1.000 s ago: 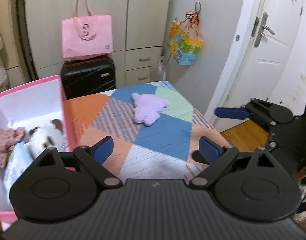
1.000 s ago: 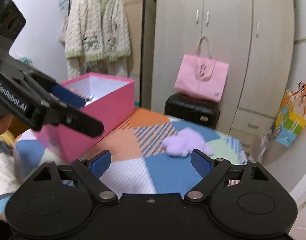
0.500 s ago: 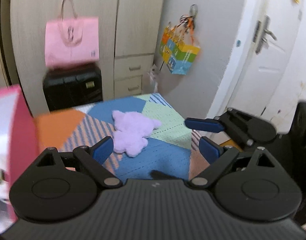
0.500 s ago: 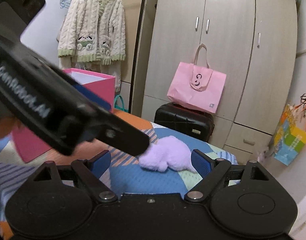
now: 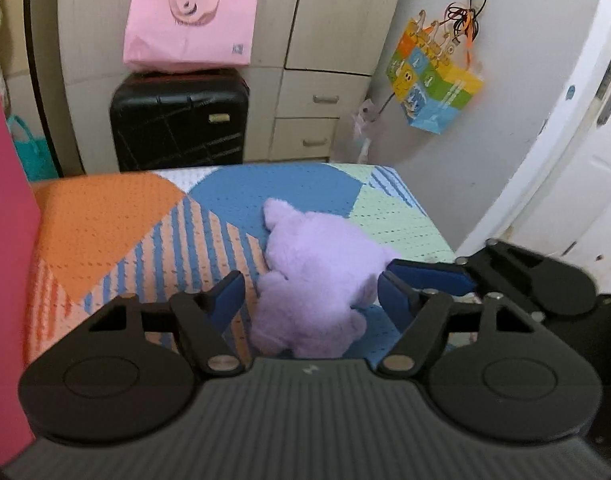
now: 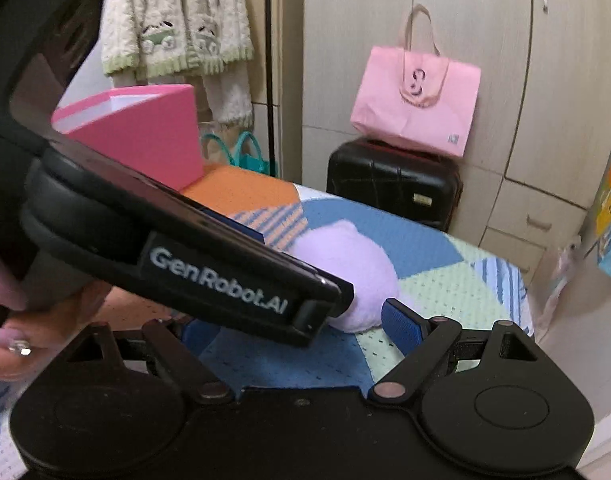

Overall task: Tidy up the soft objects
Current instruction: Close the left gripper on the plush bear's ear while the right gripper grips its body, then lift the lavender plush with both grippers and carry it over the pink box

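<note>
The left gripper point(image 5: 310, 295) is closing its jaws around the purple plush toy point(image 5: 317, 276), which is sitting between the blue pads but not yet pinched. The right gripper point(image 6: 301, 330) is staying wide apart and empty, its right pad beside the toy. The toy is lying on the patchwork bedspread point(image 5: 105, 216) near its far right corner. A second ago both grippers were farther back; the pink box point(image 6: 145, 128) was nearer.

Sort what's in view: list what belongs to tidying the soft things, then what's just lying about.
For the job: purple plush toy, pink box, left claw closing around the toy, right claw.

Lying about: pink bag, black suitcase, colourful bag, hanging cardigan.
</note>
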`<state>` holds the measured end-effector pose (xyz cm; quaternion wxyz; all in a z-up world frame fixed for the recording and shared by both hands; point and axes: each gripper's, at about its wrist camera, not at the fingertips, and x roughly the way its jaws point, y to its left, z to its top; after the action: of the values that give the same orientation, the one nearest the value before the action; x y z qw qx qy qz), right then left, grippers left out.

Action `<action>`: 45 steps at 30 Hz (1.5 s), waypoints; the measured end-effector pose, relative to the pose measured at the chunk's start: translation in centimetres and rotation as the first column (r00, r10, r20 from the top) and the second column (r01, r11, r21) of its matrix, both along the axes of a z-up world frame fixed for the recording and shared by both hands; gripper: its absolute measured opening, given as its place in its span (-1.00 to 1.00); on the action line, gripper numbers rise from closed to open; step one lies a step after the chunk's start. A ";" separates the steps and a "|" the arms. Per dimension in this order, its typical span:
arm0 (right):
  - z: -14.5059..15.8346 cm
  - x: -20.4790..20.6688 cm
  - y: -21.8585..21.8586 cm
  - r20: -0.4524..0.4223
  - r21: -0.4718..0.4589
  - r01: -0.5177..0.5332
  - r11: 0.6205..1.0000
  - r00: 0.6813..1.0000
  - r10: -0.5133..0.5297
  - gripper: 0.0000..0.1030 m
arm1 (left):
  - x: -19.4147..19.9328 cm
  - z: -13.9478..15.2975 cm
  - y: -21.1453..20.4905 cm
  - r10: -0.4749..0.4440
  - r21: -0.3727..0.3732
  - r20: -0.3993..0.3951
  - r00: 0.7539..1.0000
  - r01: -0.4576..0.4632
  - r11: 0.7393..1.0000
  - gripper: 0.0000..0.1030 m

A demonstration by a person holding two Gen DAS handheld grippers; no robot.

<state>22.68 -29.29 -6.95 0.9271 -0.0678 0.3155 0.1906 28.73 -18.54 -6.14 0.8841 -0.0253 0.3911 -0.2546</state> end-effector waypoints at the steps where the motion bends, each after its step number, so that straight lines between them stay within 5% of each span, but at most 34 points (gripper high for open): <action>1: -0.2 0.1 -0.1 -0.005 0.011 -0.004 1.000 1.000 0.004 0.75 | 0.0 -0.1 0.2 -0.003 -0.004 -0.010 1.000 0.003 1.000 0.34; 4: -0.5 0.2 -0.2 -0.009 0.009 -0.007 1.000 1.000 0.007 0.75 | -0.1 -0.4 0.1 -0.019 0.007 -0.026 0.999 0.019 1.000 0.05; 15: -1.5 2.5 -0.9 -0.064 0.021 0.023 1.000 0.998 -0.021 0.95 | 0.0 -1.2 0.2 -0.040 -0.057 -0.092 0.995 0.034 0.998 -0.26; 21: -1.9 3.1 -0.9 -0.064 0.039 0.018 0.999 0.998 -0.016 0.98 | 0.1 -1.2 0.4 -0.043 -0.068 -0.105 0.994 0.036 0.997 -0.30; 24: -1.9 2.6 -0.9 -0.042 0.040 0.021 0.999 0.999 -0.019 0.77 | 0.0 -1.2 0.4 -0.046 -0.074 -0.108 0.993 0.039 0.997 -0.32; 31: -1.7 1.3 -0.6 0.002 0.026 0.018 1.000 1.000 -0.018 0.63 | -1.2 -0.6 0.3 -0.049 -0.042 -0.084 0.995 0.046 0.998 -0.34; 36: -1.2 -0.1 0.1 0.011 0.001 0.002 1.000 1.000 -0.002 0.54 | -2.1 -0.2 0.5 -0.116 -0.109 -0.136 0.984 0.101 0.989 -0.35; 45: -0.3 -3.8 0.6 0.055 -0.010 0.016 1.000 0.998 -0.015 0.50 | -5.8 0.9 1.5 -0.150 -0.121 -0.111 0.982 0.136 0.983 -0.37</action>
<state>18.92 -28.68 -7.23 0.9365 -0.0755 0.2914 0.1798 22.92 -17.01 -5.29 0.8356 -0.0621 0.4293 -0.3371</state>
